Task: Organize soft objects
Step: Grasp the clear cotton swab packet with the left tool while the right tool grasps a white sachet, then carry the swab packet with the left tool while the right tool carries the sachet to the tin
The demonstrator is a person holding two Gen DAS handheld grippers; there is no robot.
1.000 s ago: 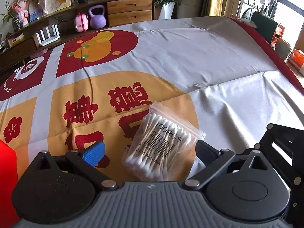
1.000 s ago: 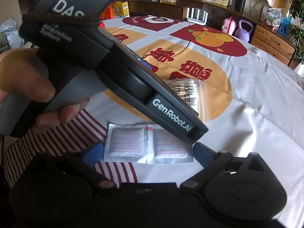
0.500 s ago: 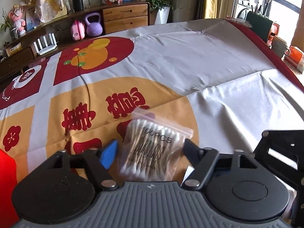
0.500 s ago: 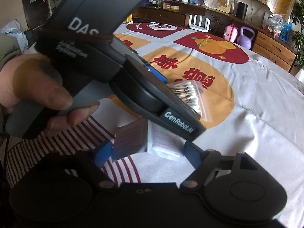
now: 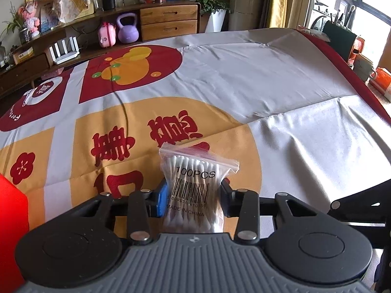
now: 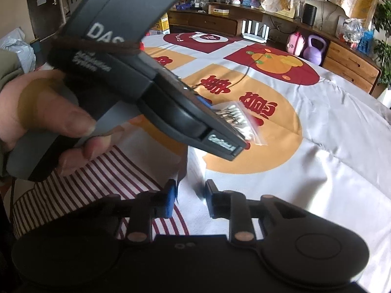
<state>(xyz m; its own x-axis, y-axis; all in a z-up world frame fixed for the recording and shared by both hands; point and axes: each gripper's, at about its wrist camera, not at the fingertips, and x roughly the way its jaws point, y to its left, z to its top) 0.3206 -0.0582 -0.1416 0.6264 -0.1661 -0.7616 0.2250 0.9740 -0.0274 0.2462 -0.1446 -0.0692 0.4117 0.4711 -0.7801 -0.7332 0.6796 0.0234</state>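
1. The left gripper [image 5: 194, 196] has its fingers [image 5: 162, 199] pressed against both sides of a clear bag of cotton swabs [image 5: 195, 190], squeezing it at the waist; the bag stands between them over the orange circle of the printed cloth [image 5: 244, 78].
2. The right gripper [image 6: 189, 199] has its fingers [image 6: 171, 200] drawn close around a pale packet [image 6: 191, 171], blurred and stood on edge over the cloth near the striped patch; I cannot tell whether the pads actually press it.
3. Room to move: ahead of the bag, the surface lies open and grey out to its far edge, where a red border [image 5: 342, 58] curves down the right side.
4. A red block [image 5: 11, 219] crowds the left gripper's left side. The hand [image 6: 41, 117] holding the left gripper sits close above the right gripper.
5. A second ago both pairs of fingers were spread wide, with the bag lying flat and the packet lying flat as two joined squares; both have just been closing since, each with its item between the fingers.
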